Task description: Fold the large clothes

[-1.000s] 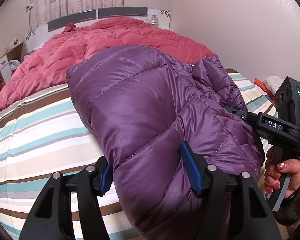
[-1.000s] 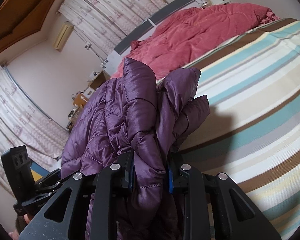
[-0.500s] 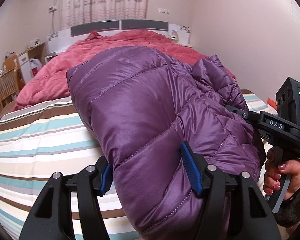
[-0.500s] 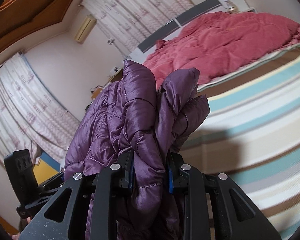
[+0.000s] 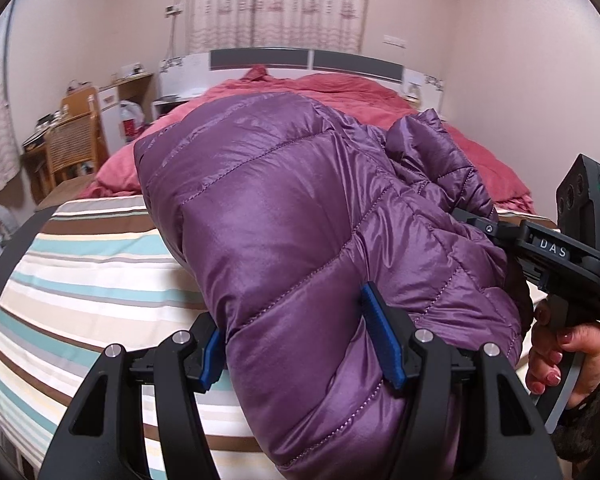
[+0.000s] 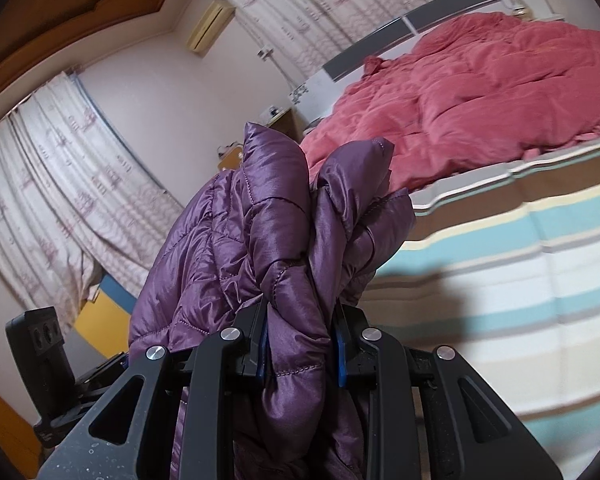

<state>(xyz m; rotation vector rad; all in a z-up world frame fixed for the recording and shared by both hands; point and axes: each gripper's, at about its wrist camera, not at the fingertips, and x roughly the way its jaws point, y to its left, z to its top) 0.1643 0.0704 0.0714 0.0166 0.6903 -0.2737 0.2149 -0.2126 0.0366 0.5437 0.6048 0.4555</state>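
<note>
Purple quilted jacket (image 5: 308, 216) hangs bunched above the striped bed (image 5: 92, 264), both grippers, left (image 5: 300, 344) and right (image 6: 300, 348), clenched on its folds, likely carrying it to lay flat toward twelve o'clock.

Ahead of both grippers the striped sheet (image 5: 100, 280) lies flat and bare, giving open room low and forward. Farther up the bed, the red duvet (image 6: 480, 92) is heaped across the full width, a soft barrier before the headboard (image 5: 300, 58). The jacket (image 5: 300, 220) bulks between the left gripper (image 5: 300, 344) and right gripper (image 6: 300, 348), blocking any passage between them. A chair (image 5: 76, 140) and desk (image 5: 44, 148) crowd the bed's left side.
</note>
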